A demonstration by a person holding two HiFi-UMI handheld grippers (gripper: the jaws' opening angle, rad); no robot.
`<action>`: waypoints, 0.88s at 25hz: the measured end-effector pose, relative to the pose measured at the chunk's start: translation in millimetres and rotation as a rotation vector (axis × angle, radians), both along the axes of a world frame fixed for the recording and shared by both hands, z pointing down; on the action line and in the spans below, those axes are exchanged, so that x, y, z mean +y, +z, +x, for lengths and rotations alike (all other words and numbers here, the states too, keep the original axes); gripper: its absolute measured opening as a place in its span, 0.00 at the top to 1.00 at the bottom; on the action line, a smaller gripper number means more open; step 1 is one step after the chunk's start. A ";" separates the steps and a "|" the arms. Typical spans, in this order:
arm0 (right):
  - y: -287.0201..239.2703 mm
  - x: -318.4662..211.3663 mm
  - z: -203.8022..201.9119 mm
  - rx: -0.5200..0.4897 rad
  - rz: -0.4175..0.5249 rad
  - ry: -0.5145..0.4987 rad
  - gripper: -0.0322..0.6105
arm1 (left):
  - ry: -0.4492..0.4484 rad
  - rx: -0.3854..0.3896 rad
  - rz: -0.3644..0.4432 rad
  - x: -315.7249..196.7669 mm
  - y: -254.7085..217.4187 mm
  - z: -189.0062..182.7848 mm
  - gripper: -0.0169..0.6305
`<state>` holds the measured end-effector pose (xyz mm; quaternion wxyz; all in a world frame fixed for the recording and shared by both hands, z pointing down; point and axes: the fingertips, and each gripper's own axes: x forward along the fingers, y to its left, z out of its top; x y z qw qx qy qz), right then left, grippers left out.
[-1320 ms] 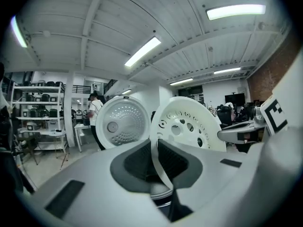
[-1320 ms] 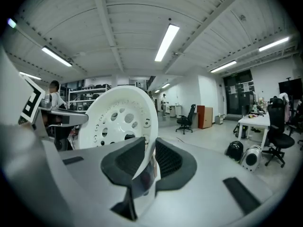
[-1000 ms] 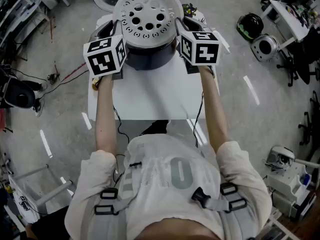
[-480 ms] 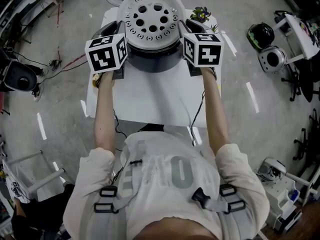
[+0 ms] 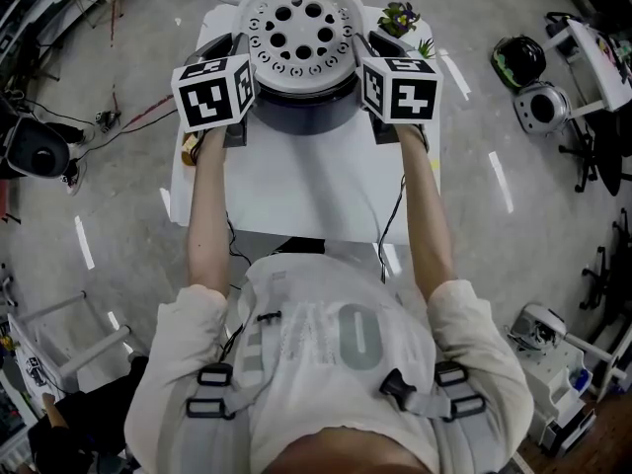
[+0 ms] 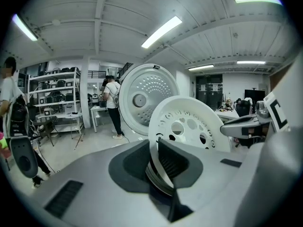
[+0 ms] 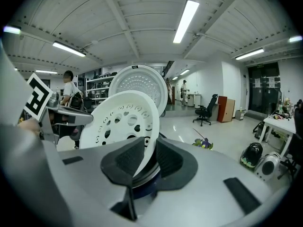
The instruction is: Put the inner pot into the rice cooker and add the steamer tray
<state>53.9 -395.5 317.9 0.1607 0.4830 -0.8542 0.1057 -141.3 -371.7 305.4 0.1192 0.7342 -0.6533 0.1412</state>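
I have both sets of fingers clamped on the round white perforated plastic steamer tray (image 5: 299, 28). My left gripper (image 6: 154, 148) pinches its thin rim on 1 side and my right gripper (image 7: 150, 150) pinches the opposite side. The tray sits directly over the dark round rice cooker (image 5: 296, 117) on the white table (image 5: 296, 196). The cooker's white domed lid (image 6: 142, 96) stands open behind it. A metal rim (image 7: 142, 176) shows just under the tray. I take that for the inner pot, already seated.

The risks, as I judge them:
- If 1 grip opens before the other, the tray will tip and land crooked.
- If the tray is off centre, its edge will catch the pot rim.
- If I press down unevenly, the cooker could slide on the table.
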 end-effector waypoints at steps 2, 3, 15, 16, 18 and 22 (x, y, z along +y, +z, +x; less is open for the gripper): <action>3.7 -1.8 0.0 -0.008 -0.010 0.007 0.82 | 0.009 -0.008 -0.007 -3.5 5.2 -0.1 0.89; 6.2 -3.6 -0.3 -0.015 -0.020 0.008 0.82 | 0.015 -0.011 -0.009 -5.9 7.7 -0.3 0.89; 28.3 -24.1 2.2 -0.030 -0.091 0.031 0.81 | 0.037 -0.044 -0.039 -25.0 32.4 1.3 0.88; 29.3 -25.4 0.1 -0.028 -0.094 0.032 0.81 | 0.036 -0.049 -0.039 -26.0 34.6 -0.7 0.88; 32.9 -28.5 -2.9 -0.015 -0.101 0.037 0.81 | 0.034 -0.072 -0.047 -28.6 38.8 -3.1 0.88; 44.2 -31.3 -0.8 0.029 -0.111 0.057 0.82 | 0.038 -0.089 -0.074 -32.0 50.0 -0.5 0.88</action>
